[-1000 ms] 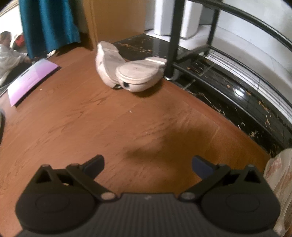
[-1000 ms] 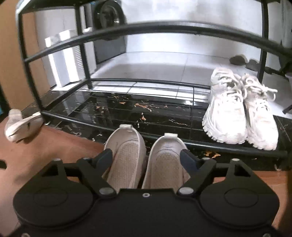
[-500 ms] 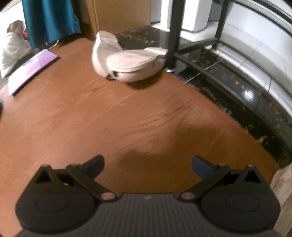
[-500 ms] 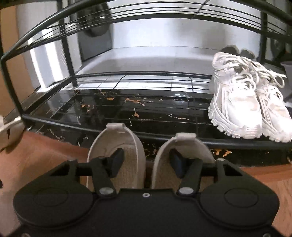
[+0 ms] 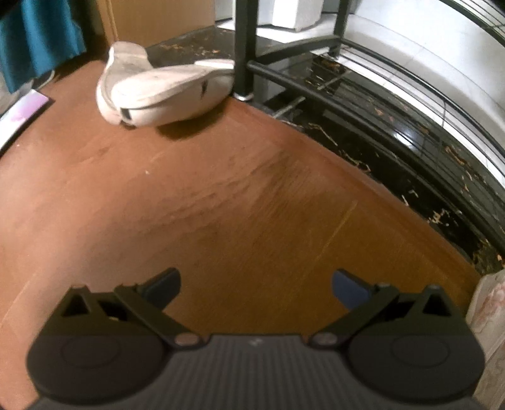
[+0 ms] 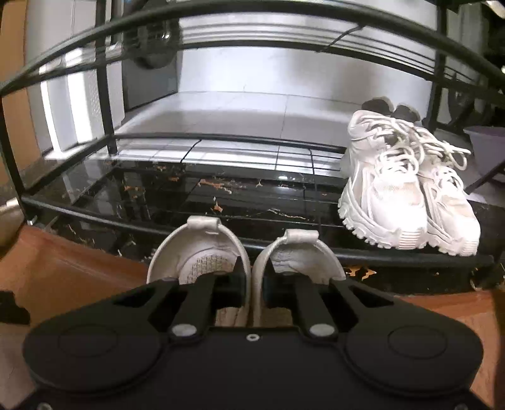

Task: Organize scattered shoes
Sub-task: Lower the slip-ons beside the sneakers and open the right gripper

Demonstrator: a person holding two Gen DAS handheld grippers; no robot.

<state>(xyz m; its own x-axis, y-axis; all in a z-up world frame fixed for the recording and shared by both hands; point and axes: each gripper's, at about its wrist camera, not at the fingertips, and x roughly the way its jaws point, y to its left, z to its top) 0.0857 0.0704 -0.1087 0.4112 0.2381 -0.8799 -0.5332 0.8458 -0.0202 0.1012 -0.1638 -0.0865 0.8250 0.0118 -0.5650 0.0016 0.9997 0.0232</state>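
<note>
In the right wrist view my right gripper (image 6: 252, 280) is shut on the inner heel walls of a pair of cream slip-on shoes (image 6: 202, 252), one finger inside each shoe, in front of the black shoe rack's bottom rail (image 6: 394, 254). A pair of white chunky sneakers (image 6: 407, 195) stands on the rack's lower shelf at the right. In the left wrist view my left gripper (image 5: 255, 285) is open and empty above the wooden floor. Two more cream shoes (image 5: 157, 91) lie tipped over, soles showing, by the rack's left leg (image 5: 244, 47).
The black rack has a glossy black marble-like base (image 6: 221, 189) and upper rails (image 6: 252, 22). A teal curtain (image 5: 34, 34) and a purple sheet (image 5: 22, 107) are at the far left of the floor. A pale patterned cloth (image 5: 489, 315) is at the right edge.
My right gripper closed from open onto the inner heel walls of the cream pair. My left gripper moved closer to the tipped shoes and stayed open.
</note>
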